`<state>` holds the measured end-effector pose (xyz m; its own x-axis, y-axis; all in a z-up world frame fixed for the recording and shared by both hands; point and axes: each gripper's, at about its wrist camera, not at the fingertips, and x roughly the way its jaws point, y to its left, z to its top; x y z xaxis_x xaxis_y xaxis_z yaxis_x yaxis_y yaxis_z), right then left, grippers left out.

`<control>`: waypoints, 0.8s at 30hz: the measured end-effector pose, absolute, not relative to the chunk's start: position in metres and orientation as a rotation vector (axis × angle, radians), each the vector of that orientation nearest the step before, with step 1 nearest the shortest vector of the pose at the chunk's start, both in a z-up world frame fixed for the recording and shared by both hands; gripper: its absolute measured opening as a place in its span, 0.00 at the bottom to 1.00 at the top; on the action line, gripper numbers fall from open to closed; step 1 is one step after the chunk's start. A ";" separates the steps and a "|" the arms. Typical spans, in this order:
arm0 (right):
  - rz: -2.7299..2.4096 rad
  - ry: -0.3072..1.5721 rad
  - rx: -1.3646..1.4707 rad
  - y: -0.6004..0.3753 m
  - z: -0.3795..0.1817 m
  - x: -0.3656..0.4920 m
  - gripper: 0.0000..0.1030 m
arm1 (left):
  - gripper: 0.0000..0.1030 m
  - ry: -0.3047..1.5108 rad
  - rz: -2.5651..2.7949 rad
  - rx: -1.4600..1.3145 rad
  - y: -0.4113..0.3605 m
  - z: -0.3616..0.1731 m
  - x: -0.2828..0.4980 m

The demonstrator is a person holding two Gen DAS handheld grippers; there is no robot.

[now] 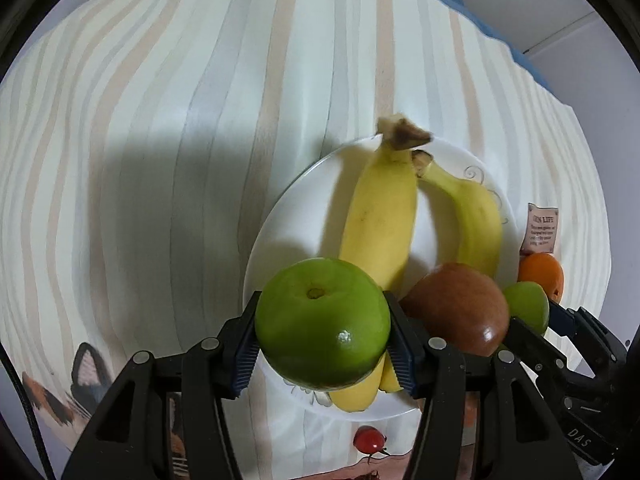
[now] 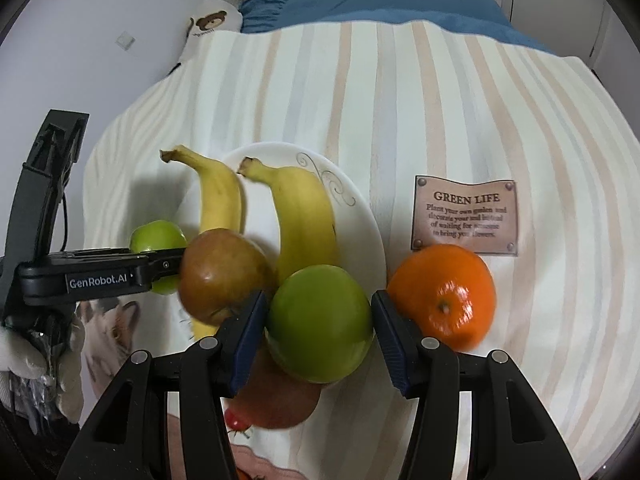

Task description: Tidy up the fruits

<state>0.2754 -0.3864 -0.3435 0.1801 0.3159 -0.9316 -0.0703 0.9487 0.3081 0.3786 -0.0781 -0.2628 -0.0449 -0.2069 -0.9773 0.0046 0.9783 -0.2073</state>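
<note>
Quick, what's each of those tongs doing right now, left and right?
Left tongs: closed on a green apple.
Right tongs: closed on another green apple.

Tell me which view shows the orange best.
The right wrist view: the orange shows whole on the striped cloth, just right of the plate, below the printed label. The left wrist view catches only part of it at the right edge, behind the right tool.

Beyond left tongs [image 1: 323,334]: bananas [image 1: 380,224] crowd plate [image 1: 288,216]; striped cloth [image 1: 160,140] leftward bare. Orange [image 2: 444,296] blocks right of right tongs [image 2: 320,328].
</note>
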 end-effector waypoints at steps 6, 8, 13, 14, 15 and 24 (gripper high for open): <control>0.261 1.378 0.233 -0.380 -0.348 0.282 0.63 | 0.55 1.627 -0.158 -0.194 -0.074 -0.273 0.384; 0.251 1.382 0.224 -0.377 -0.348 0.283 0.66 | 0.55 1.624 -0.156 -0.203 -0.072 -0.272 0.384; 0.246 1.393 0.227 -0.373 -0.347 0.288 0.70 | 0.57 1.609 -0.150 -0.210 -0.068 -0.272 0.380; 0.245 1.392 0.226 -0.372 -0.347 0.289 0.70 | 0.58 1.605 -0.152 -0.207 -0.067 -0.272 0.379; 0.244 1.392 0.227 -0.373 -0.347 0.289 0.70 | 0.58 1.604 -0.151 -0.204 -0.066 -0.272 0.378; 0.237 1.392 0.249 -0.374 -0.342 0.287 0.76 | 0.83 1.578 -0.117 -0.168 -0.056 -0.263 0.367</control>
